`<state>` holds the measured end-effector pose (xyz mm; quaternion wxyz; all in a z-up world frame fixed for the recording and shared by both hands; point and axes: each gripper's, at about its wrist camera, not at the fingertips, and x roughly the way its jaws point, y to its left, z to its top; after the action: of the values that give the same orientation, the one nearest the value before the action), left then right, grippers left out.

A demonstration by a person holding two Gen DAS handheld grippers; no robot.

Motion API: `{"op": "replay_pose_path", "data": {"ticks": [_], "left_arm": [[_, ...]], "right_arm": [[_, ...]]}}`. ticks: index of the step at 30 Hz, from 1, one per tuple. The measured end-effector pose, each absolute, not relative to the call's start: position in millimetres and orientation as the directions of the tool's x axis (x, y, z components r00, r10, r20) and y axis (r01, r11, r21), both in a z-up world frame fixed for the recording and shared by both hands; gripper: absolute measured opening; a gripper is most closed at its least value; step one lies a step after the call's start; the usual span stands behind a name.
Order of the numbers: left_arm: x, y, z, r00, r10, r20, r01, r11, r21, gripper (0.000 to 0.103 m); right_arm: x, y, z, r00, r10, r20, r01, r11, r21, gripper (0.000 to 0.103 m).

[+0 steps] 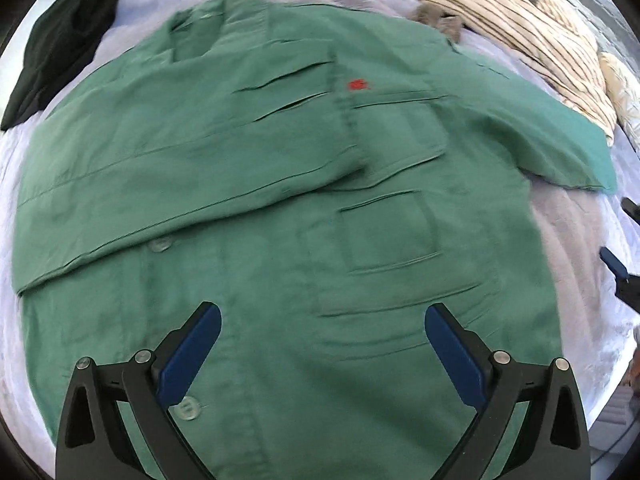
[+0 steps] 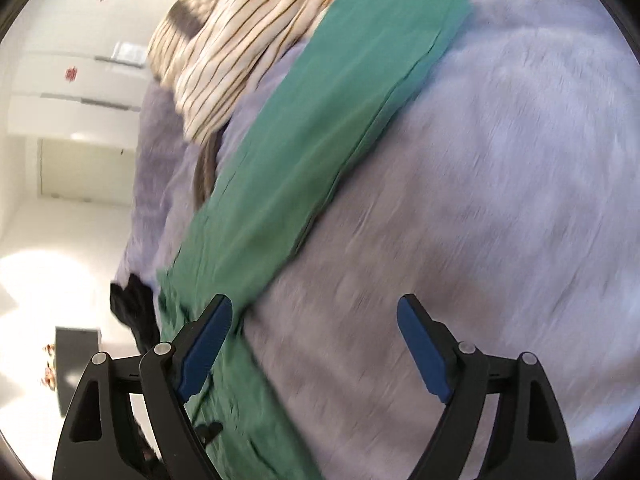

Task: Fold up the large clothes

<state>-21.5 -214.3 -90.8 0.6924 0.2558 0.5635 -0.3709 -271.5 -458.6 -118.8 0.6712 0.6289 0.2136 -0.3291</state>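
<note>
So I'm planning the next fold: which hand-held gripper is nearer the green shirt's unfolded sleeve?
Right. The right hand-held gripper hangs open by the outstretched sleeve; the left hand-held gripper hovers open over the shirt's buttoned front.

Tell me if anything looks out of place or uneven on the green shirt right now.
The green shirt is lopsided: one sleeve is folded across the chest, while the other sleeve is stretched out flat over the lavender blanket. Both hand-held grippers are open, holding nothing.

Matt woven cloth is seen in the green shirt; the lilac bedcover looks fuzzy; glossy plastic buttons are sewn on.
</note>
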Motion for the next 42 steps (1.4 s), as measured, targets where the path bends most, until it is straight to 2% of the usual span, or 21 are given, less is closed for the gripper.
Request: {"op": "replay_pose_path", "data": {"ticks": [3,15,17,18,19,20,21,23,26,29,34,38,42], "left_arm": [[-30,-229,-90,0.097,-0.236,-0.967,0.816,0.575,-0.058,0.102],[-39,-286,-98,0.091,-0.25,-0.964,0.824,0.563,-0.068,0.102],[-37,-288,-98,0.095,-0.255,-0.962,0.824,0.562,-0.068,0.102],[-36,-289,-97,0.095,-0.258,-0.961,0.824,0.562,-0.069,0.102],[-34,-289,-97,0.096,-0.261,-0.961,0.823,0.564,-0.07,0.102],[-32,-289,-96,0.098,-0.263,-0.96,0.821,0.567,-0.072,0.102],[-29,-286,-96,0.099,-0.265,-0.959,0.819,0.57,-0.073,0.102],[-23,-283,-93,0.106,-0.274,-0.956,0.812,0.579,-0.076,0.102],[-13,-274,-90,0.122,-0.287,-0.95,0.806,0.587,-0.073,0.102],[2,-263,-88,0.145,-0.293,-0.945,0.793,0.606,-0.067,0.102],[35,-239,-79,0.177,-0.318,-0.931,0.756,0.65,-0.078,0.102],[69,-214,-69,0.252,-0.33,-0.91,0.725,0.687,-0.049,0.102],[105,-182,-63,0.309,-0.321,-0.895,0.676,0.736,-0.031,0.102]], "right_arm": [[-283,-492,-128,0.691,-0.166,-0.704,0.706,-0.057,0.706,0.087],[-288,-586,-160,0.767,-0.301,-0.567,0.526,-0.214,0.823,0.087],[-289,-594,-160,0.772,-0.313,-0.553,0.498,-0.245,0.832,0.085],[-289,-597,-161,0.777,-0.315,-0.546,0.479,-0.268,0.836,0.07],[-289,-599,-163,0.782,-0.308,-0.542,0.467,-0.288,0.836,0.032],[-288,-601,-166,0.783,-0.289,-0.551,0.467,-0.314,0.827,0.01],[-288,-601,-169,0.787,-0.281,-0.55,0.458,-0.331,0.825,0.005],[-287,-600,-165,0.787,-0.299,-0.54,0.446,-0.329,0.833,0.005],[-271,-598,-139,0.818,-0.308,-0.486,0.435,-0.224,0.872,0.005],[-236,-592,-104,0.849,-0.267,-0.455,0.45,-0.086,0.889,0.004],[-147,-564,-48,0.877,-0.156,-0.454,0.477,0.18,0.86,0.004],[-38,-503,-7,0.851,-0.025,-0.524,0.468,0.486,0.738,0.005],[58,-422,-18,0.757,0.101,-0.645,0.424,0.675,0.604,0.004]]}}
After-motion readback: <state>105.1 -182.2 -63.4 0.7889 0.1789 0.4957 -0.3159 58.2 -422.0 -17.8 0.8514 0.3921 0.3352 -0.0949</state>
